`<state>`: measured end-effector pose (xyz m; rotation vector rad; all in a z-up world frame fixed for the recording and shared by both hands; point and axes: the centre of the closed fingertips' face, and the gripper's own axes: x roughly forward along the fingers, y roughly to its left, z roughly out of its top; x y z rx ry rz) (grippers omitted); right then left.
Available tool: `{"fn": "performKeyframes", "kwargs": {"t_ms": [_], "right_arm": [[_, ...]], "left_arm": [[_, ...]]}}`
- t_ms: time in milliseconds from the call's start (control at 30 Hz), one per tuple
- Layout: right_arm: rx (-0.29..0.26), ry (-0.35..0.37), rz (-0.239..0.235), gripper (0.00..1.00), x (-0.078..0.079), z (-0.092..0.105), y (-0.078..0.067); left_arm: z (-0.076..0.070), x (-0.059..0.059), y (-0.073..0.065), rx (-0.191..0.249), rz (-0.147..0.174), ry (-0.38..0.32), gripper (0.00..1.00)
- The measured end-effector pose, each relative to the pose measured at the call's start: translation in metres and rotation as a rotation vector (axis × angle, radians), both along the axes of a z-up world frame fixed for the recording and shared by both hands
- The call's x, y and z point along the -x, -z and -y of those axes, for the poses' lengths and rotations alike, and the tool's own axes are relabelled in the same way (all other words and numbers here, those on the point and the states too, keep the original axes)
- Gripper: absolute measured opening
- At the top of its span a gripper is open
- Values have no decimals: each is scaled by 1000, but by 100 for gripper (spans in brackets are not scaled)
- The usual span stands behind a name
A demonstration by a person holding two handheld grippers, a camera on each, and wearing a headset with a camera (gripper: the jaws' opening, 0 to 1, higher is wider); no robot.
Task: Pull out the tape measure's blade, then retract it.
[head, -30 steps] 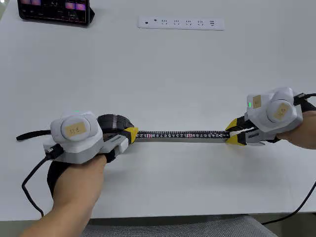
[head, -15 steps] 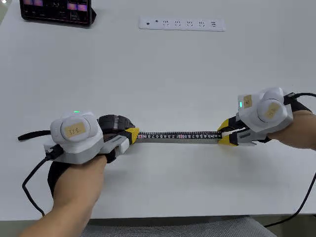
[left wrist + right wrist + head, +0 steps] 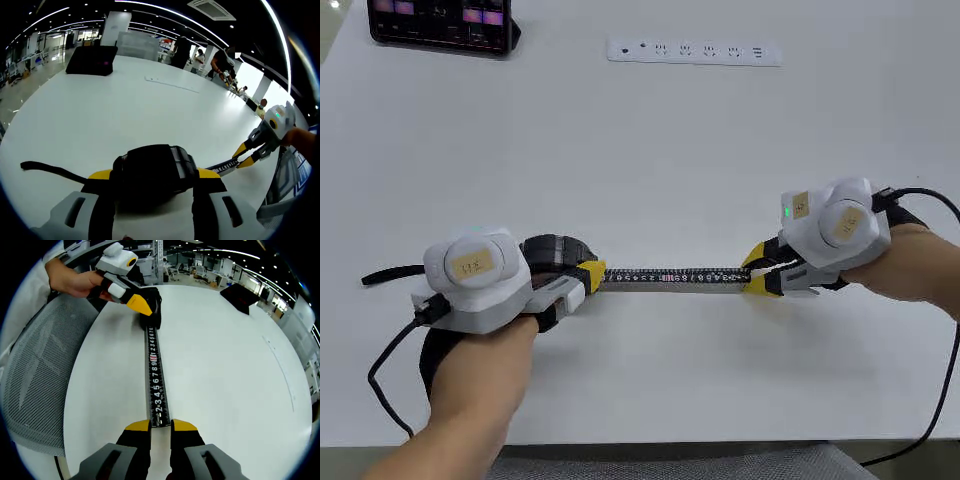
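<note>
A: Black plastic, that tape measure case (image 3: 555, 262). Your left claw (image 3: 588, 275) was clamped around it, jaws squeezing its sides, with the case sitting on the white table (image 3: 650, 150).

B: And your right claw (image 3: 756, 270) was pinched together on the tip of the blade (image 3: 670, 275). The blade ran straight from the case's mouth to that claw, low over the table.

A: So the blade's long axis pointed directly from one claw to the other. From your right claw, the case lay dead ahead and well apart.

B: I'd judge the blade was out and the retracting was left to do. Your right claw needed to travel along that line towards the case, not sideways, or the blade might have kinked.
</note>
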<state>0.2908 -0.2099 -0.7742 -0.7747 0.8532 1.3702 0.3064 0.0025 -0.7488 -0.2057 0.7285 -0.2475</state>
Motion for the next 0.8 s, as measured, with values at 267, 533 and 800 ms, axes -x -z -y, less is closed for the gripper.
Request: {"fn": "performKeyframes", "kwargs": {"t_ms": [267, 533, 800], "right_arm": [[-14, -6, -1, 10, -2, -10, 0], [-22, -5, -6, 10, -4, -20, 2], [-34, -10, -9, 10, -4, -30, 1]], "left_arm": [[0, 0, 0, 7, -3, -1, 58], [0, 0, 1, 15, 0, 2, 58], [-1, 0, 1, 23, 1, 3, 58]]}}
